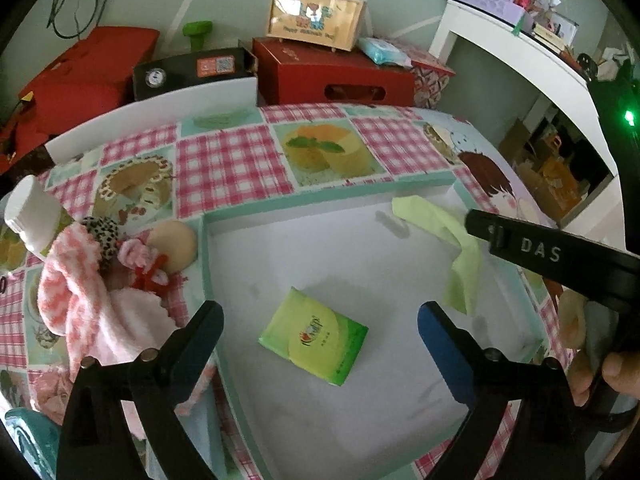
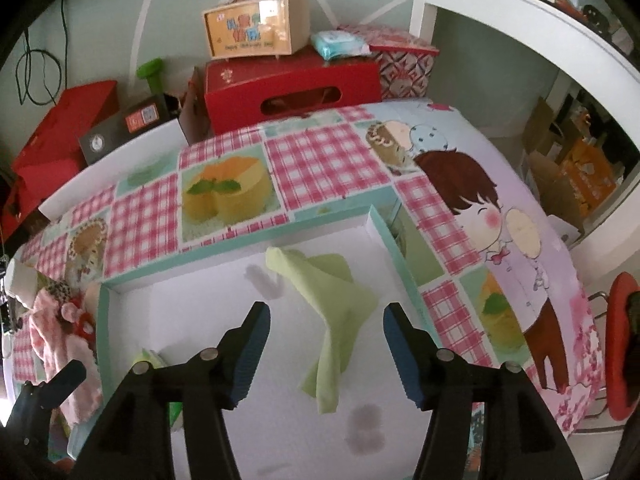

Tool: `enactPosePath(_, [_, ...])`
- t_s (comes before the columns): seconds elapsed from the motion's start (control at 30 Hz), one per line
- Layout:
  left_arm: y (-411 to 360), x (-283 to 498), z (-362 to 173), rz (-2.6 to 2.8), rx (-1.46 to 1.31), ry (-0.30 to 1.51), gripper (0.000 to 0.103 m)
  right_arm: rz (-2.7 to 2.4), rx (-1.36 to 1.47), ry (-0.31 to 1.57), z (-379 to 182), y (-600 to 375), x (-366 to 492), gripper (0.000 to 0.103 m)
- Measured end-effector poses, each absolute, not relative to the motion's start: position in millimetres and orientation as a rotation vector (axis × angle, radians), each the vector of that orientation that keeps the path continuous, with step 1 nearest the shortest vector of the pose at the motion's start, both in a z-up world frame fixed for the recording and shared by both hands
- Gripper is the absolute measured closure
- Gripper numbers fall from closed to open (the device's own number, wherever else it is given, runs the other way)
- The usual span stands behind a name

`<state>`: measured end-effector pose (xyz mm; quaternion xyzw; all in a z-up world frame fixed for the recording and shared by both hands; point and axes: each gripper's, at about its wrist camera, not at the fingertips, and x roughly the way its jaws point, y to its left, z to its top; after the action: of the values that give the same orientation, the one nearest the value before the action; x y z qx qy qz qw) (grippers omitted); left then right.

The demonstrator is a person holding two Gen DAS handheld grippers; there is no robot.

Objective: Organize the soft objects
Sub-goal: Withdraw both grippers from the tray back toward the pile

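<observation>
The left tool (image 1: pixel 320 322) hangs over a shallow white tray with a mint-green rim (image 1: pixel 328 191), its blue-padded fingers (image 1: pixel 444 348) spread wide with nothing between them. Below the gap, in the middle of the left wrist view, a green tissue packet (image 1: pixel 314 338) lies flat on the tray floor; its printing is too small to read. A pale green cloth (image 1: pixel 460 258) lies crumpled in the tray's upper right, partly behind the other tool's black arm, which carries the raised letters "DAS".

In the right wrist view the right tool (image 2: pixel 326 350) stands with its fingers apart above that same green cloth (image 2: pixel 332 320), which rests loose on the tray floor at frame centre, touching neither pad. Here only a sliver of the packet (image 2: pixel 150 358) peeks out at lower left behind the tool's left finger.

Only the left wrist view shows clearly the heap at the left edge, on the checked surface (image 1: pixel 232 160) outside the tray: a pink-and-white fuzzy sock (image 1: pixel 76 292), a leopard-print scrunchie (image 1: pixel 102 234), a red pipe-cleaner piece (image 1: pixel 150 276), a tan round sponge (image 1: pixel 176 246) and a white bottle (image 1: pixel 30 216). The right wrist view alone shows the cartoon child printed on the cloth-covered surface (image 2: pixel 472 188) and a red chair (image 2: pixel 618 344) at the right edge.

Beyond the surface, a beige case with a handle (image 2: pixel 256 28) has writing too blurred to read.
</observation>
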<state>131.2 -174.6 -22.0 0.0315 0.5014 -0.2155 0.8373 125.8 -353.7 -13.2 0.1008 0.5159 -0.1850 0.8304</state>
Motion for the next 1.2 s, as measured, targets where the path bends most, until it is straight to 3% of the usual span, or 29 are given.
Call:
enactPosePath(0.3, [-144,146,-20,-0.331,-0.02,1.05,0.005,-0.422,0.228,1.121,-21,-363,124,0.037])
enactPosePath(0.47, [-129,152,-19,-0.282,-0.072,1.054,0.005,-0.401,0.194,1.148,-30,-354,130,0.025])
enactPosePath(0.57, [-124,154,-18,-0.264,-0.082,1.052,0.005,-0.378,0.166,1.169,-36,-346,134,0.0])
enactPosePath(0.87, [-113,157,-18,-0.249,-0.114,1.067,0.005,-0.355,0.165,1.176,-39,-339,138,0.0])
enactPosePath(1.2, [-87,160,-3,-0.221,-0.157,1.049,0.005,-0.259,0.274,1.057,-24,-333,141,0.0])
